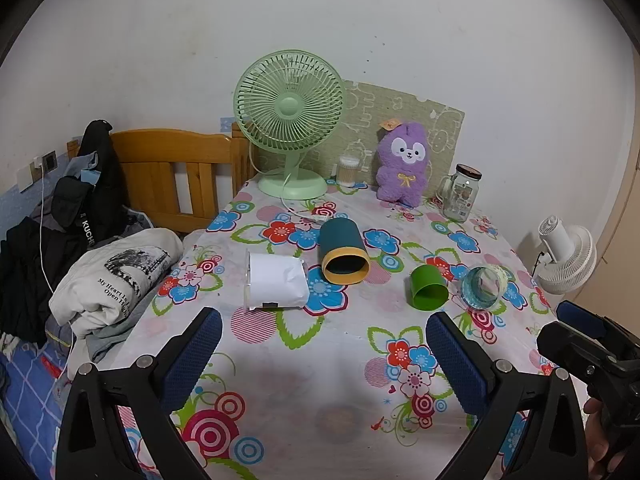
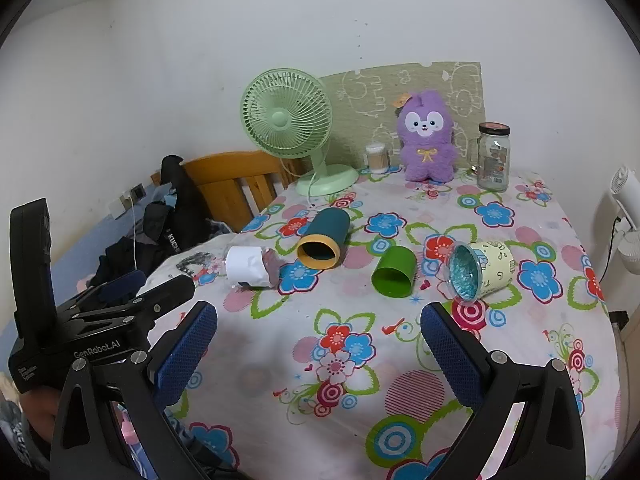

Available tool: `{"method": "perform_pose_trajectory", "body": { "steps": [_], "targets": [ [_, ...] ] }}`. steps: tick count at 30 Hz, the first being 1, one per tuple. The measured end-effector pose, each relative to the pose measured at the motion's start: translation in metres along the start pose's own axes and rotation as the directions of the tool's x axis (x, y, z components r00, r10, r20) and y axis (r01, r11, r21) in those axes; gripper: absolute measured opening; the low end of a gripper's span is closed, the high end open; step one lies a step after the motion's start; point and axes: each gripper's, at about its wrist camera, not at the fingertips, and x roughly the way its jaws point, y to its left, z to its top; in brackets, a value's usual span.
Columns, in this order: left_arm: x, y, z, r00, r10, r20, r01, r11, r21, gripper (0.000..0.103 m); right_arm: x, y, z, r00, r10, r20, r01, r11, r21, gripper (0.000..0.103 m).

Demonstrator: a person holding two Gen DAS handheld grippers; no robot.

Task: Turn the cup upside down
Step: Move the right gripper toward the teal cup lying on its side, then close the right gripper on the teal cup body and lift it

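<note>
Four cups lay tipped on the floral tablecloth (image 1: 320,344): a teal yellow-rimmed plastic cup (image 1: 343,249), a small green plastic cup (image 1: 427,287), a pale patterned cup (image 2: 478,270) and a white paper-wrapped clear cup (image 1: 276,283). The left gripper (image 1: 324,356) and right gripper (image 2: 318,344) both gaped wide, holding nothing.

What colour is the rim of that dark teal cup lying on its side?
Yellow-orange rim, clearest in the left wrist view.

On the table (image 2: 320,360) we see four cups lying in a row: paper-wrapped cup (image 2: 250,268) leftmost, tall cup (image 2: 322,240), small cup (image 2: 394,272), patterned cup (image 2: 480,272) rightmost. Farther back stand a fan (image 2: 286,120), plush toy (image 2: 428,140) and jar (image 2: 494,156).
</note>
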Motion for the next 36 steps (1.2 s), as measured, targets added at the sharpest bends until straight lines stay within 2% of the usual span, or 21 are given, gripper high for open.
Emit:
{"method": "perform_pose_trajectory", "body": {
  "steps": [12, 21, 28, 36],
  "targets": [
    [0.001, 0.007, 0.001, 1.0, 0.001, -0.006, -0.001, 1.0, -0.009, 0.103, 0.011, 0.004, 0.001, 1.0, 0.004, -0.025, -0.005, 1.0, -0.01, 0.103],
    [0.018, 0.018, -0.002, 0.999, 0.005, -0.036, -0.006, 0.999, -0.034, 0.103, 0.034, 0.008, 0.01, 0.999, -0.002, -0.049, 0.0, 0.999, -0.036, 0.103],
    [0.034, 0.031, -0.003, 0.998, 0.014, -0.059, -0.017, 0.999, -0.047, 0.103, 0.074, 0.012, 0.023, 0.994, -0.016, -0.105, 0.012, 0.999, -0.037, 0.103],
    [0.067, 0.038, 0.007, 0.994, 0.028, -0.107, -0.026, 0.999, 0.021, 0.103, 0.14, 0.011, 0.055, 0.975, -0.073, -0.208, 0.06, 0.996, -0.066, 0.103]
  ]
}}
